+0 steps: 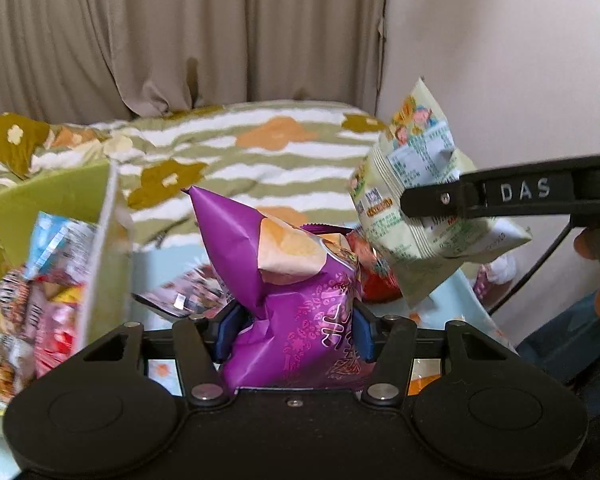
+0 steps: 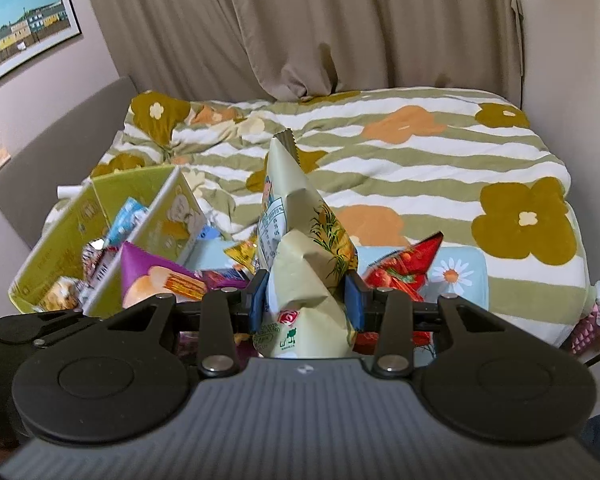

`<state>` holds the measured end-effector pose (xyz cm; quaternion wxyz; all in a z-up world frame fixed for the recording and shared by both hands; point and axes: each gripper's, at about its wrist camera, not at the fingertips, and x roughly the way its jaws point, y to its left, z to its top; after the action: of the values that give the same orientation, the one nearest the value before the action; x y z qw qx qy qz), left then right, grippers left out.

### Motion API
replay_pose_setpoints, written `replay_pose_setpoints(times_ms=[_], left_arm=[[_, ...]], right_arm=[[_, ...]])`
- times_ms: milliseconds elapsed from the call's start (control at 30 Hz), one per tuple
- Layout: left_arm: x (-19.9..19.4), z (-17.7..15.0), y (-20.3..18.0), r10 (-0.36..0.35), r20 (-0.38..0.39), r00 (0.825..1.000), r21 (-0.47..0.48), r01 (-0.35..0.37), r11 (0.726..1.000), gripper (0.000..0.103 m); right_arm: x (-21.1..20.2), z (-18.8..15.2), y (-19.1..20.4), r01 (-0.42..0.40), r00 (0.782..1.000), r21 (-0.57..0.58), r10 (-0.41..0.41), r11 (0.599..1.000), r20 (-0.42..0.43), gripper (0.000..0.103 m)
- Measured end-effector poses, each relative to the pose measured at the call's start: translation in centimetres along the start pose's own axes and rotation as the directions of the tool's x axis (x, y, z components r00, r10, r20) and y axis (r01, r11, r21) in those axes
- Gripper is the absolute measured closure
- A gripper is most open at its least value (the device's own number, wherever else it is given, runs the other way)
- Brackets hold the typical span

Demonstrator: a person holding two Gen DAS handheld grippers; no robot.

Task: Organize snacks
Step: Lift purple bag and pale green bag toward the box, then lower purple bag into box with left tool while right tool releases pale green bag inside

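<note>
My left gripper (image 1: 296, 332) is shut on a purple snack bag (image 1: 300, 280) and holds it up beside the green box (image 1: 60, 192), which stands to its left with several snack packs inside. My right gripper (image 2: 306, 300) is shut on a pale green snack bag (image 2: 300, 240); the bag (image 1: 412, 200) also shows in the left wrist view, raised at the right with the right gripper's finger (image 1: 500, 196) across it. The purple bag (image 2: 156, 276) shows at lower left in the right wrist view, next to the green box (image 2: 80, 216). A red snack bag (image 2: 404, 272) lies behind the right gripper.
A bed with a striped floral blanket (image 2: 420, 152) fills the middle. Beige curtains (image 2: 300, 20) hang behind it. A light blue daisy-print surface (image 2: 460, 276) holds loose snacks, including a small yellow pack (image 2: 242, 254). A framed picture (image 2: 20, 44) hangs on the left wall.
</note>
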<state>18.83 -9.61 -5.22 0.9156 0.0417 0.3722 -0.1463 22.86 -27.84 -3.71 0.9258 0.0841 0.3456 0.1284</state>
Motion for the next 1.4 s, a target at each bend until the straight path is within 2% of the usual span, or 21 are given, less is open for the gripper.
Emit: replay_pose_setpoints(times_ms=[300, 667, 833, 967, 1233, 1267, 1333, 1367, 1400], left_arm=[[-5.0, 2.0, 6.8, 0.069, 0.086, 0.994, -0.044, -0.065, 0.997, 0.043], [-7.5, 4.4, 17.9, 0.176, 0.131, 0.976, -0.105, -0.163, 0.981, 0.043], [-6.8, 5.4, 23.1, 0.202, 0.114, 0.973, -0.11, -0.19, 0.976, 0.043], [-4.8, 6.1, 26.7, 0.202, 0.075, 0.976, -0.099, -0.195, 0.976, 0.043], [0.9, 6.8, 31.4, 0.184, -0.005, 0.983, -0.063, -0.184, 0.981, 0.042], [1.6, 6.9, 31.8, 0.176, -0.013, 0.984, -0.069, -0.176, 0.982, 0.041], [2.5, 6.9, 32.2, 0.169, -0.025, 0.985, -0.07, -0.17, 0.983, 0.029], [2.9, 6.9, 32.5, 0.179, -0.032, 0.983, -0.067, -0.181, 0.981, 0.012], [3.1, 6.8, 32.5, 0.196, -0.033, 0.98, -0.063, -0.198, 0.978, 0.006]], right_arm=[[-0.5, 2.5, 5.7, -0.048, 0.998, -0.002, 0.048, 0.999, 0.04, 0.048], [3.0, 6.8, 16.0, -0.139, 0.987, -0.037, 0.141, 0.99, 0.078, 0.048], [5.8, 8.2, 20.7, -0.151, 0.986, -0.038, 0.154, 0.988, 0.07, 0.048], [8.3, 8.7, 23.4, -0.136, 0.989, -0.008, 0.136, 0.991, 0.062, 0.048], [12.3, 8.5, 25.8, -0.086, 0.996, 0.058, 0.086, 0.995, 0.013, 0.048], [12.7, 8.4, 25.8, -0.082, 0.997, 0.064, 0.082, 0.995, 0.004, 0.048], [13.4, 8.4, 25.9, -0.074, 0.997, 0.068, 0.075, 0.995, -0.015, 0.048], [13.7, 8.3, 26.0, -0.069, 0.997, 0.063, 0.071, 0.996, -0.024, 0.048], [13.9, 8.3, 26.0, -0.068, 0.997, 0.057, 0.069, 0.996, -0.03, 0.048]])
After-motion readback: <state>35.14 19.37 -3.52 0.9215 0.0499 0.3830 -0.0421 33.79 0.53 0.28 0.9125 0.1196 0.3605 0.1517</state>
